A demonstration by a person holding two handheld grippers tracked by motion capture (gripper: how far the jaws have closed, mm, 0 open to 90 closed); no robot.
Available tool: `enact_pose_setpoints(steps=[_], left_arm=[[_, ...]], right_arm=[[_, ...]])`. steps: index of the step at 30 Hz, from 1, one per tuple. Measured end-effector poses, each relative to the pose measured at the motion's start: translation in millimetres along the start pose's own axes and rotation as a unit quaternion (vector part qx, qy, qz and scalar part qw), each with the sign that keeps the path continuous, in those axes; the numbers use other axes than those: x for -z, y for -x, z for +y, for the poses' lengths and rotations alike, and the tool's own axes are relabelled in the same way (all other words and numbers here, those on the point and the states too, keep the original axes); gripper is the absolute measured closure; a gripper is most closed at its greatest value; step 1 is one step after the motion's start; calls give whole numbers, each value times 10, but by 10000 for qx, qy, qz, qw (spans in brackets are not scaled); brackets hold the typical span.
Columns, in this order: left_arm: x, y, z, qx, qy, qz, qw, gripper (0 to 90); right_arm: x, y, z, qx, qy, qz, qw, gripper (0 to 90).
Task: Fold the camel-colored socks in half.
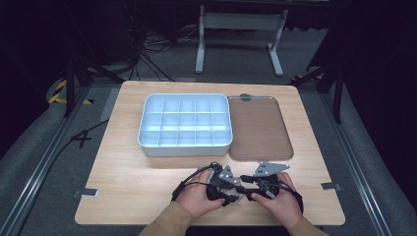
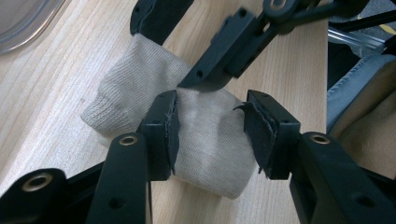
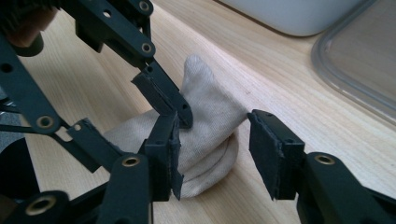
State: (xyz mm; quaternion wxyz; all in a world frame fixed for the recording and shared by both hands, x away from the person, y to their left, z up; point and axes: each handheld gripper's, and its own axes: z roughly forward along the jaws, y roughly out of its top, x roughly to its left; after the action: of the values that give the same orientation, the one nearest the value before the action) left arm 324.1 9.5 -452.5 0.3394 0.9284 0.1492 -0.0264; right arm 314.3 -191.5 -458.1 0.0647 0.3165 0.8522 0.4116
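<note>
Left gripper (image 2: 210, 135): yours, at 6 o'clock on the table (image 1: 123, 177), just left of the right one. Jaws apart; the folded beige sock (image 2: 205, 140) lies between them. The left pad touches the cloth, the right pad stands clear of it, so no clamp.
Sock (image 1: 239, 195): on the bare wood at the near edge, 6 o'clock, between your two hands. Folded into a soft bundle, cuff end lifted slightly in the right gripper view (image 3: 205, 107).
Right gripper (image 3: 215, 154): yours, facing the left one across the sock. Jaws wide; the left pad lies against the sock, the right pad is apart from it with wood showing in the gap. Nothing gripped.
Divided bin (image 1: 185, 123): white, many compartments, at table centre, 12 o'clock from your hands, well apart from the sock.
Lid (image 1: 258, 129): clear, flat on the table, touching the bin's right side, at about 1 o'clock from the grippers.
</note>
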Motion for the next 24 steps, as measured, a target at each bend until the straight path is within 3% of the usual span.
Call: enact_pose_setpoints(steps=[9, 11, 16, 24], left_arm=[[8, 30, 14, 16, -37, -16, 10000, 481], [32, 36, 21, -55, -65, 61, 9999, 463], [130, 23, -6, 10, -151, 325, 9994, 437], [176, 2, -125, 125, -465, 506, 9976, 446]], right_arm=[[-76, 44, -48, -64, -60, 44, 10000, 482], [-84, 55, -47, -76, -81, 89, 9999, 478], [-101, 64, -38, -64, -151, 152, 9998, 476], [-161, 90, -6, -214, -336, 440, 9982, 473]])
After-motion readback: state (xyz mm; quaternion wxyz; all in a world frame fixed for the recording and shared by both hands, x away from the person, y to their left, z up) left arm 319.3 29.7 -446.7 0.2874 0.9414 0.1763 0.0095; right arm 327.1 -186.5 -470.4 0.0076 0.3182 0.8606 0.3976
